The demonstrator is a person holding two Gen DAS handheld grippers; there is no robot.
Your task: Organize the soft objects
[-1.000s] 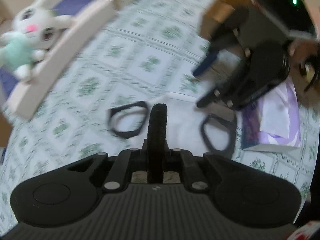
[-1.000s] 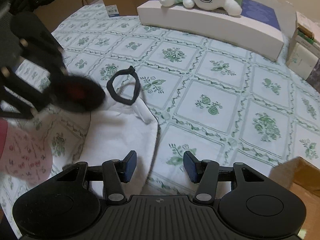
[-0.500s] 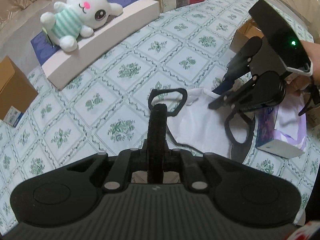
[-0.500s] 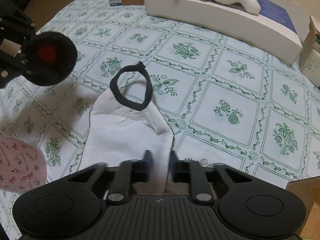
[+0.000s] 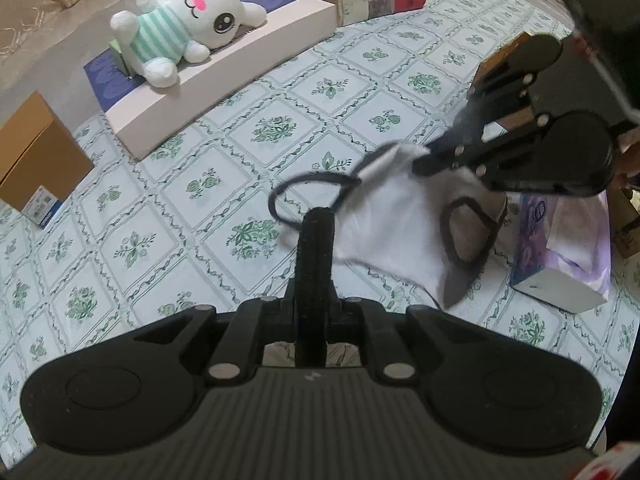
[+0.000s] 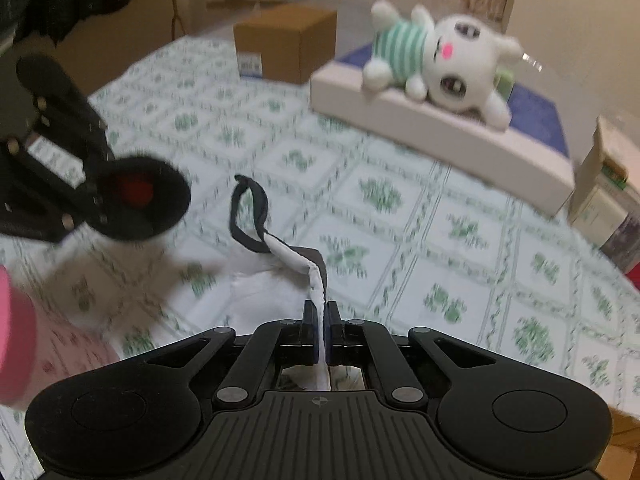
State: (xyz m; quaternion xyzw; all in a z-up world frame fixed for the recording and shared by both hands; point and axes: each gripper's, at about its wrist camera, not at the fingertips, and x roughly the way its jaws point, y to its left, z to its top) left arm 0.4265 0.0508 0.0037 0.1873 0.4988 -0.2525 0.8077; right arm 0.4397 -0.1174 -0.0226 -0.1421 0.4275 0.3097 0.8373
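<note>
Across the floral tablecloth (image 5: 168,216), bare cloth lies between the cardboard box (image 5: 32,160) at left and the tissue pack (image 5: 560,248) at right. Left gripper (image 5: 316,224) is pressed together beside the white bag (image 5: 400,216); right gripper (image 6: 320,320) pinches that bag's edge, lifting it.

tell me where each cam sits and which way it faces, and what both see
Left wrist: sits on the left gripper, looks down along its shut fingers at the white bag, its black handles and the tablecloth; the right gripper shows at right.
Right wrist: sits on the right gripper, shut on the bag's edge, faces the plush on its box; the left gripper's body is at left, a pink sleeve low left.
Shared: bag, plush, tablecloth, brown box.
</note>
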